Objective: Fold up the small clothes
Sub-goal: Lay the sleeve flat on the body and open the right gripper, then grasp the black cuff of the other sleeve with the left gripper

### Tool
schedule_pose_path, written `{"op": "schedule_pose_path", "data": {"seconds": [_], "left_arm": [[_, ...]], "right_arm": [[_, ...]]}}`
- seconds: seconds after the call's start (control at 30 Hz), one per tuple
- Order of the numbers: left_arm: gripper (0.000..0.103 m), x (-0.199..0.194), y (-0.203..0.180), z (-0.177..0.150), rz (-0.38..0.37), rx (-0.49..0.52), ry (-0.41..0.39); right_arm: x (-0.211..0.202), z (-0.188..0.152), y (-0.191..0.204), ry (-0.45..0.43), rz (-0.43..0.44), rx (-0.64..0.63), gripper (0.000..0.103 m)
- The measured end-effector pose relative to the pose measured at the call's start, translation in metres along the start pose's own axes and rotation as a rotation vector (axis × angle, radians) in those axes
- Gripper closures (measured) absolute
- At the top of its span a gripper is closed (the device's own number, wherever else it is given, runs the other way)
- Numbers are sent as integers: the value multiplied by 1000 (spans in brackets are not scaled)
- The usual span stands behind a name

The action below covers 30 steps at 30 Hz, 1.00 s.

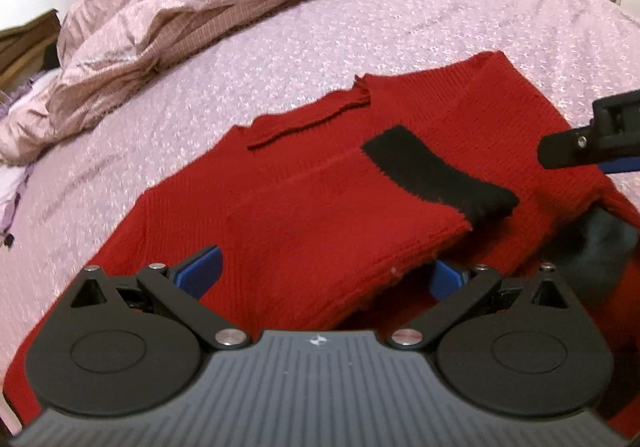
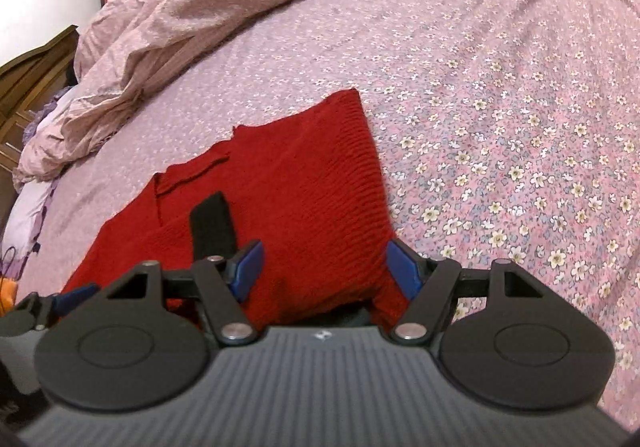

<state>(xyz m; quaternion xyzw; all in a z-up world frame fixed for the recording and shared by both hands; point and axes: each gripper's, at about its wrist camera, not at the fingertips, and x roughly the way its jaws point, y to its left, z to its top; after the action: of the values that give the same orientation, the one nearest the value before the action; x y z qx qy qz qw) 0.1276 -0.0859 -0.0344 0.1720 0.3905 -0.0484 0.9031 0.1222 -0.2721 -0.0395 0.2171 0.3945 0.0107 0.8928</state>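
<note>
Jaws of left gripper (image 1: 324, 277) apart, blue pads either side of a raised fold of the red sweater (image 1: 320, 207), not clamping it. Right gripper (image 2: 322, 267) jaws also apart, straddling the sweater's near edge, no pinch visible. Sweater lies partly folded on the bed (image 2: 500, 107), centre-low in both views, sleeve with black cuff (image 1: 436, 175) laid across the body. Right gripper's tip shows at right edge of left view. Rumpled pink duvet (image 1: 192, 7) upper left, well apart from the sweater.
</note>
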Motion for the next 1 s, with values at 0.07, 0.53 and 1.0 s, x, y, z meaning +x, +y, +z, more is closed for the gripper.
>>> {"op": "schedule_pose_path", "data": {"seconds": [0.07, 0.53, 1.0], "left_arm": [[0, 2, -1, 2, 11, -1, -44], [59, -35, 63, -21, 85, -239, -155], [49, -49, 172, -115, 85, -631, -32]], "right_arm": [[1, 0, 0, 1, -1, 2, 32], [6, -3, 2, -4, -15, -20, 32], [2, 1, 11, 0, -19, -74, 32]]}}
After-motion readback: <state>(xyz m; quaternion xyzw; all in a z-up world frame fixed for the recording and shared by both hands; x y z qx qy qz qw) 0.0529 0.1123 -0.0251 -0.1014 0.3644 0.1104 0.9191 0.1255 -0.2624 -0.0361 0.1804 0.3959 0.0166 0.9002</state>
